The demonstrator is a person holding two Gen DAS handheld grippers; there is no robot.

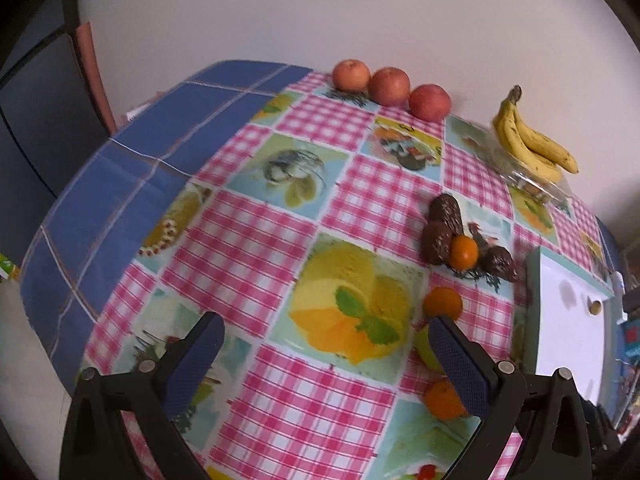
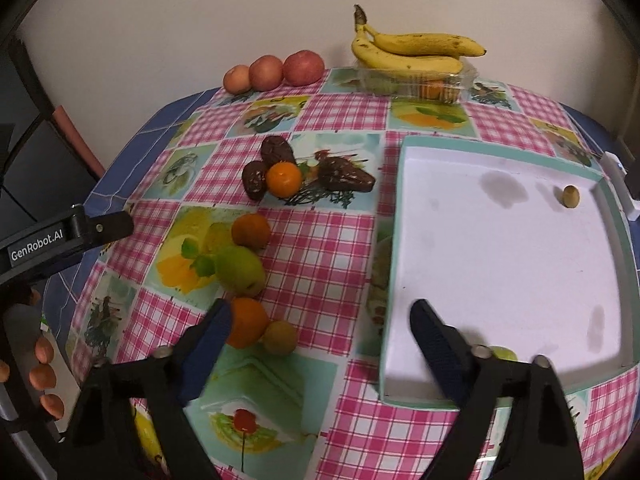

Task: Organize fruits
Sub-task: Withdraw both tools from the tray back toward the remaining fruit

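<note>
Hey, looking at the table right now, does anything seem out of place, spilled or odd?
Nothing is spilled. The white tray has greyish smudges and holds only one small brown fruit in its far corner. The bananas sit atop a clear plastic box rather than on the tablecloth.

The counter (image 2: 332,240) wears a pink checked cloth. Ahead of the right tongs (image 2: 320,320) lies a white tray (image 2: 500,260); to their left oranges (image 2: 251,231), a green apple (image 2: 239,269) and dark fruits (image 2: 344,176). Far ahead sit three apples (image 2: 276,70) and a clear box (image 2: 420,84) beneath bananas (image 2: 412,52).
</note>
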